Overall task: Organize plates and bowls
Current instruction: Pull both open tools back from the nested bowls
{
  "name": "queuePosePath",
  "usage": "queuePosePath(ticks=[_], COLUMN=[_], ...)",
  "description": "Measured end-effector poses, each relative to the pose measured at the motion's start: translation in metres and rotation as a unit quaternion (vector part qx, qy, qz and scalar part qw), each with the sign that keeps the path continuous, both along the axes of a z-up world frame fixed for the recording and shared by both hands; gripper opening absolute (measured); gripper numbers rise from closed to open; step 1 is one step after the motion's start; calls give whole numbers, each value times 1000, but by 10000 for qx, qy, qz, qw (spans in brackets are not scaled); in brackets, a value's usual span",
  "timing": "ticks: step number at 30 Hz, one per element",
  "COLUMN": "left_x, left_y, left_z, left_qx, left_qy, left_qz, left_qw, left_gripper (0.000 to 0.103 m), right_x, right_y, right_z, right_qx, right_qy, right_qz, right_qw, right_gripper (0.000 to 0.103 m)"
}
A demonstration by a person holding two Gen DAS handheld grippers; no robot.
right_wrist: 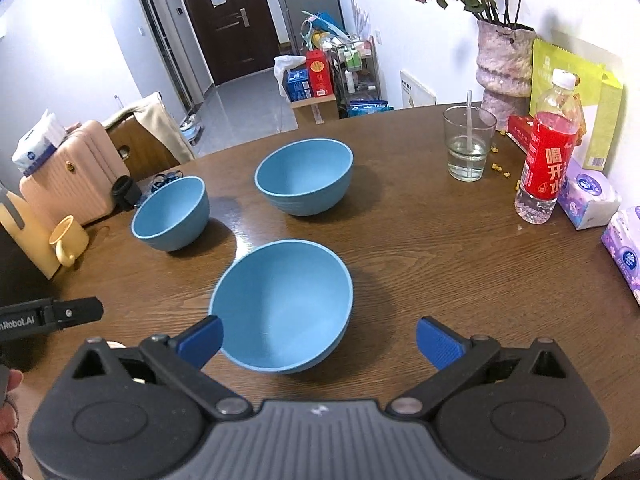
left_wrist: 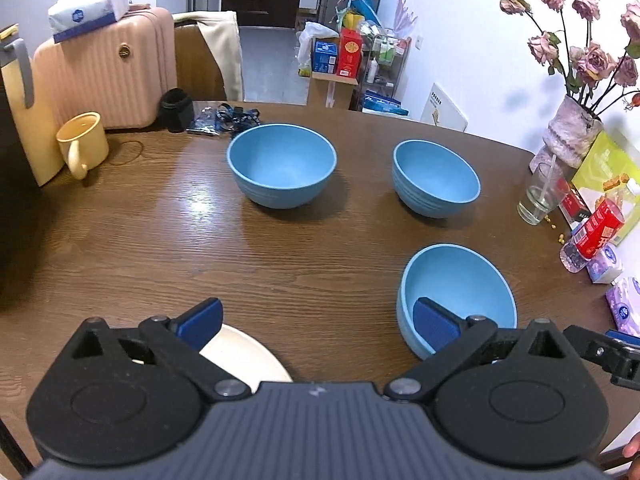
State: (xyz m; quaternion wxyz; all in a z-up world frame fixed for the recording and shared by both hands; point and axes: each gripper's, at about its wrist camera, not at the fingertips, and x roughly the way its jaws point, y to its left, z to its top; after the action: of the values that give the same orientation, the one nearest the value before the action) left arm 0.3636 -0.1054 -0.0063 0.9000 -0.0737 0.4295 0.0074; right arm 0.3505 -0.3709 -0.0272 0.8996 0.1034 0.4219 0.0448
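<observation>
Three round blue plastic bowls point(right_wrist: 282, 306) sat apart on the brown wooden worktop point(right_wrist: 440, 260), a white plate point(left_wrist: 244, 356) under the left gripper point(left_wrist: 316, 318), both it and the right gripper point(right_wrist: 318, 340) spread wide and empty, so nesting them looked next.

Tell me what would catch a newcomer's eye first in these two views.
Three empty blue bowls stand apart on the brown wooden table: the nearest bowl just ahead of the open right hand-held gripper, the other two bowls farther back. A vase of dried roses stands at the table's far right edge, by a red-labelled water bottle.
</observation>
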Motion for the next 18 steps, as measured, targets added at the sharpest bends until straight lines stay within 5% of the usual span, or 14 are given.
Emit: queuePosePath(ticks=[18], left_x=[-4], left_y=[33], left_z=[31], left_qx=[205], left_qy=[-173], left_qz=[-135], left_qw=[9995], left_gripper=[103], right_x=[-5], right_y=[32], right_z=[19], right_qx=[139], right_qy=[-129], right_qz=[-112], right_qw=[9998], right_gripper=[103])
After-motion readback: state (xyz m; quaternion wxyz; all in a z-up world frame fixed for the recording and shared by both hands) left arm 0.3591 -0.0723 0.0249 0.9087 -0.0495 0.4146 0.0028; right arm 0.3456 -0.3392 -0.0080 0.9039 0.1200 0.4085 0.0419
